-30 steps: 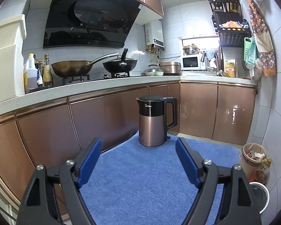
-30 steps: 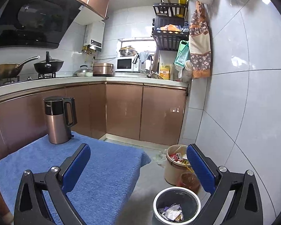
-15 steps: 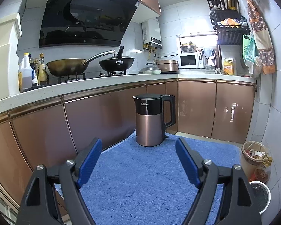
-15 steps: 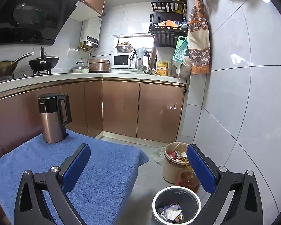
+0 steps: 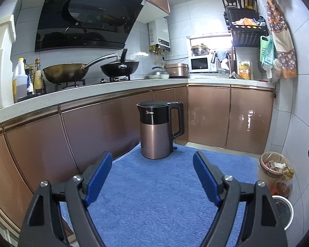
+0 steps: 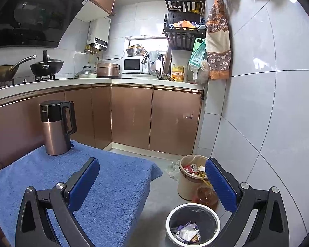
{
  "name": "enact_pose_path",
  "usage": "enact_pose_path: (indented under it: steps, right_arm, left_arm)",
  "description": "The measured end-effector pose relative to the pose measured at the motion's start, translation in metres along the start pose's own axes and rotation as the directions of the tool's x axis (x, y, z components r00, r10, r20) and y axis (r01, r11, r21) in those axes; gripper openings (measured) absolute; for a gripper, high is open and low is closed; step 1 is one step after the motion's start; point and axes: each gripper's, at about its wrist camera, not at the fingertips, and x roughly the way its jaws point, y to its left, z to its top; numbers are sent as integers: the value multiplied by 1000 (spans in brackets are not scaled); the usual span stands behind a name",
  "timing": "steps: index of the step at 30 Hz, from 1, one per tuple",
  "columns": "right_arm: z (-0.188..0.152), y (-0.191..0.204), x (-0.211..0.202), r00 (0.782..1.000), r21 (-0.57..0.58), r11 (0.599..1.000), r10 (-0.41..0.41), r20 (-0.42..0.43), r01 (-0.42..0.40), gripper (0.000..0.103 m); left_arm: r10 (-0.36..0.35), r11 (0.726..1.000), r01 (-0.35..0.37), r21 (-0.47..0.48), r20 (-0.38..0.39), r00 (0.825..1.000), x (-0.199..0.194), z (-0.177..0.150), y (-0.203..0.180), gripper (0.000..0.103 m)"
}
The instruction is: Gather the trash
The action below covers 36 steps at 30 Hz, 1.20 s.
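My left gripper (image 5: 152, 175) hangs open over a blue towel (image 5: 164, 195), nothing between its blue pads. My right gripper (image 6: 153, 182) is open too, empty, over the towel's right edge (image 6: 121, 185) and the floor. Below it on the floor stands a small dark bin with a white rim (image 6: 192, 224), crumpled wrappers and paper inside. Behind that a beige bin (image 6: 190, 177) is heaped with packaging. The same dark bin (image 5: 283, 212) and beige bin (image 5: 275, 164) show at the far right of the left wrist view. No loose trash lies on the towel.
A copper-and-black electric kettle (image 5: 159, 129) stands upright at the towel's far end. An amber oil bottle (image 6: 206, 195) sits between the two bins. Brown cabinet fronts (image 5: 92, 129) run along the left and back. A tiled wall (image 6: 257, 113) closes the right side.
Both views have drifted slightly, so the kettle sits a little further left in each picture. Both grippers stay open and empty.
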Motion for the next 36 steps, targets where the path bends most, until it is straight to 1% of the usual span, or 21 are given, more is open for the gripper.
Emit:
enact_pose_path:
  steps: [11, 19, 24, 36]
  right_arm:
    - [-6, -7, -4, 1000, 21, 1000, -15, -8, 16, 103]
    - [-6, -7, -5, 1000, 21, 1000, -22, -16, 23, 103]
    - [-6, -8, -5, 1000, 20, 1000, -21, -17, 22, 103]
    - [-7, -8, -3, 1000, 14, 1000, -17, -23, 18, 103]
  left_arm:
    - [-42, 998, 42, 36, -17, 999, -4, -1, -13, 80]
    - [-80, 996, 82, 42, -41, 996, -2, -4, -17, 80]
    - [-93, 994, 95, 49, -47, 995, -3, -5, -19, 80]
    - [-101, 993, 104, 47, -57, 993, -2, -6, -21, 80]
